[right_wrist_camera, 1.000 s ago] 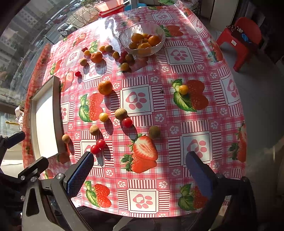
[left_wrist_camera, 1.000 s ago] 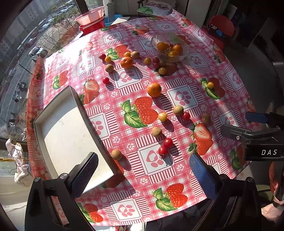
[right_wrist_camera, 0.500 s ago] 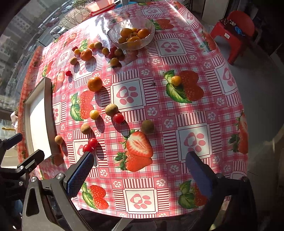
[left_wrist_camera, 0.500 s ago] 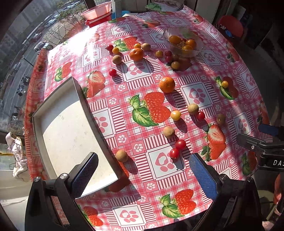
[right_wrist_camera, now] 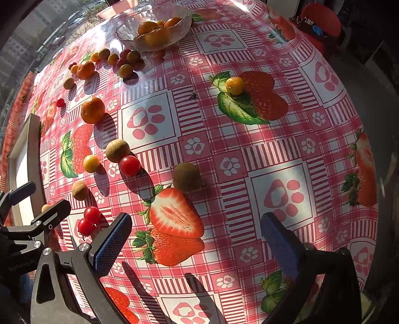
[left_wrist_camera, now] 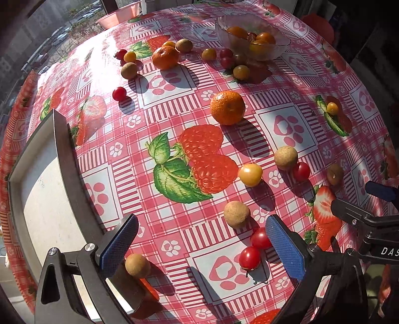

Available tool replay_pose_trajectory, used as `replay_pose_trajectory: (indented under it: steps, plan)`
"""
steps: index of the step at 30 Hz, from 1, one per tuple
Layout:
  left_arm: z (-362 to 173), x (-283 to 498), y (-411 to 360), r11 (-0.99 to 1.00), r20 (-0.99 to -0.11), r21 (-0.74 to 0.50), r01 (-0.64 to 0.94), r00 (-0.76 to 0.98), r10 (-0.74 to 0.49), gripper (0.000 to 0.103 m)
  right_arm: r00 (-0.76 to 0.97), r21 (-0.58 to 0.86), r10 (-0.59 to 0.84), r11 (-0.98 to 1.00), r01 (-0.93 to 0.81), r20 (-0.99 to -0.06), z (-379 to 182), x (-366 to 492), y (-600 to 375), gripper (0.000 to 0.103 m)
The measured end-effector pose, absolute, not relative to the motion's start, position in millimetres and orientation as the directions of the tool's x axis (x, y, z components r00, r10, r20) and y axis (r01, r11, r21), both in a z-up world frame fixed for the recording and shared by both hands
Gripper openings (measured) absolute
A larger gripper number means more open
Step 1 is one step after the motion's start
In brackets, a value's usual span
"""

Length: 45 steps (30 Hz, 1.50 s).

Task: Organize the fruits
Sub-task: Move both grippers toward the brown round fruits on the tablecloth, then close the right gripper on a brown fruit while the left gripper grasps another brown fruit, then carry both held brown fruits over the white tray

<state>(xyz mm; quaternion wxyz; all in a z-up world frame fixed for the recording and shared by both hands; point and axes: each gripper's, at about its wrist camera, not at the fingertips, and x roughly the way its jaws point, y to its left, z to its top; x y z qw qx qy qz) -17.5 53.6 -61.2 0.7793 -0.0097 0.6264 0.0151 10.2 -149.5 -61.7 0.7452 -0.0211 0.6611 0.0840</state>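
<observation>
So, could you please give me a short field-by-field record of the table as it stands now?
surface: strawberry-print tablecloth
tray: grey tray, at the table's left edge, no fruit seen inside
bowl: glass bowl, holding orange fruits
loose fruit: tangerine, cherry tomatoes, longan, scattered
left claw: open, holding nothing
right claw: open, holding nothing

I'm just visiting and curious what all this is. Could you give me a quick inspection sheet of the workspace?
Surface: round table under a pink strawberry-print tablecloth.
Job's things: loose fruit scattered about, including an orange, brown longans and red cherry tomatoes; glass bowl holding some fruit; grey tray at the left edge.
Clutter: pink basin at the far edge.
Grippers: left gripper and right gripper, jaws wide apart, holding nothing.
Cables: nothing seen.
Surroundings: window onto a street, red stool.
</observation>
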Motion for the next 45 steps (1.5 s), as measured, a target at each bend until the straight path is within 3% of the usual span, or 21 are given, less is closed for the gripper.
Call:
replay_pose_trajectory:
  steps: [1,2,9,12,14,17,18,19,24,32,45]
  plan:
    - [-64.9,-15.7,52.6,0.999,-0.977,0.001,-0.035,0.212,0.008,0.087,0.122,0.074,0.093,0.985,-0.155,-0.988,-65.0,12.3,-149.7,0.103]
    - [-69.4,-13.3,51.6,0.999,-0.979,-0.007,-0.032,0.202,0.000,0.082,0.131,0.069,0.090,0.986,-0.155,-0.987,-67.2,14.4,-149.9,0.103]
    - [-84.1,-12.7,47.4,0.999,-0.978,0.012,-0.045,0.209,0.022,0.081,0.138,0.101,0.127,0.978,-0.182,-0.982,-81.5,26.8,-137.1,0.100]
    - [-81.5,-17.0,41.5,0.999,-0.974,0.008,-0.041,0.226,0.017,0.069,0.133,0.078,0.108,0.974,-0.214,-0.985,-88.5,28.3,-123.1,0.090]
    - [-79.3,-19.5,36.3,0.999,-0.971,0.008,-0.037,0.239,0.016,0.052,0.162,0.043,0.084,0.969,-0.243,-0.983,-88.3,26.6,-118.0,0.081]
    - [-75.7,-19.7,23.1,1.000,-0.968,-0.002,-0.025,0.251,0.005,0.030,0.201,0.021,0.079,0.961,-0.276,-0.976,-82.5,22.7,-113.0,0.051]
    - [-74.7,-18.9,19.6,1.000,-0.968,-0.003,-0.022,0.252,0.002,0.027,0.206,0.023,0.085,0.958,-0.286,-0.975,-81.5,22.7,-110.4,0.032]
    - [-74.1,-18.0,17.4,1.000,-0.968,-0.004,-0.023,0.250,0.002,0.027,0.207,0.031,0.095,0.955,-0.295,-0.974,-80.4,23.1,-109.9,0.028]
    - [-64.7,-19.7,27.1,0.994,-0.966,-0.081,-0.071,0.250,-0.061,0.027,0.180,0.157,0.199,0.962,-0.225,-0.963,-77.7,27.4,-127.7,0.028]
    - [-33.1,-40.7,69.0,0.981,-0.949,-0.128,-0.145,0.306,-0.078,0.027,0.180,0.221,0.256,0.955,-0.196,-0.950,-56.4,22.0,-129.6,0.028]
    - [-15.2,-102.4,167.4,0.937,-0.947,-0.033,-0.349,0.312,0.083,0.027,0.103,0.337,0.408,0.851,-0.402,-0.907,-26.8,-2.3,-12.1,0.028]
